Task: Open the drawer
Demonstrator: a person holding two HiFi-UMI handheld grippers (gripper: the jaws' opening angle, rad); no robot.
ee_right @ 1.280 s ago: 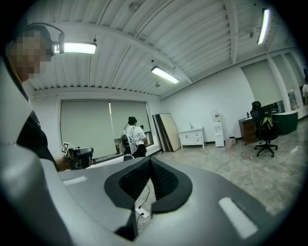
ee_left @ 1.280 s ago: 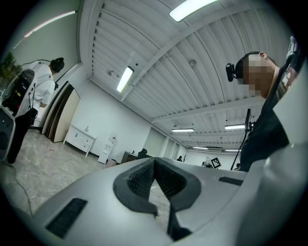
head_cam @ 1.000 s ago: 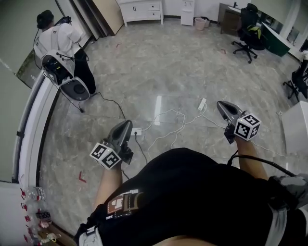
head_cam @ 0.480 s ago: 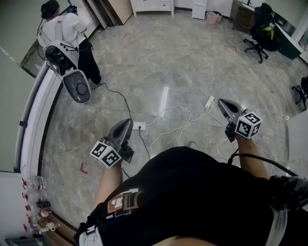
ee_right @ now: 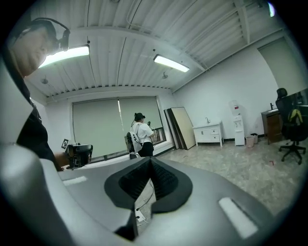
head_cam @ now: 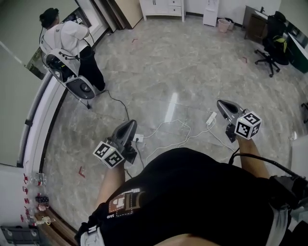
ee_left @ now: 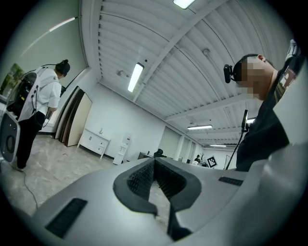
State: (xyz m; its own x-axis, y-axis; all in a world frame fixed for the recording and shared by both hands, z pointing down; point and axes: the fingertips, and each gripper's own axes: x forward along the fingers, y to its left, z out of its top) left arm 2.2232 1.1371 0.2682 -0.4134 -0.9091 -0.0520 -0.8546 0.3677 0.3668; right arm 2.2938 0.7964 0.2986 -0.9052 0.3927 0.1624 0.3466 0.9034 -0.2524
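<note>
Drawer (head_cam: 161, 8) is still far ahead of the left gripper (head_cam: 129, 124) and right gripper (head_cam: 221, 104), both squeezed together and empty, after a short walk, so keep walking

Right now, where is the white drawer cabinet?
The cabinet stands at the head view's top edge, by the far wall, between leaning boards on its left and a white dispenser on its right.

Left tongs (head_cam: 132, 122), right tongs (head_cam: 219, 103) farther forward.
</note>
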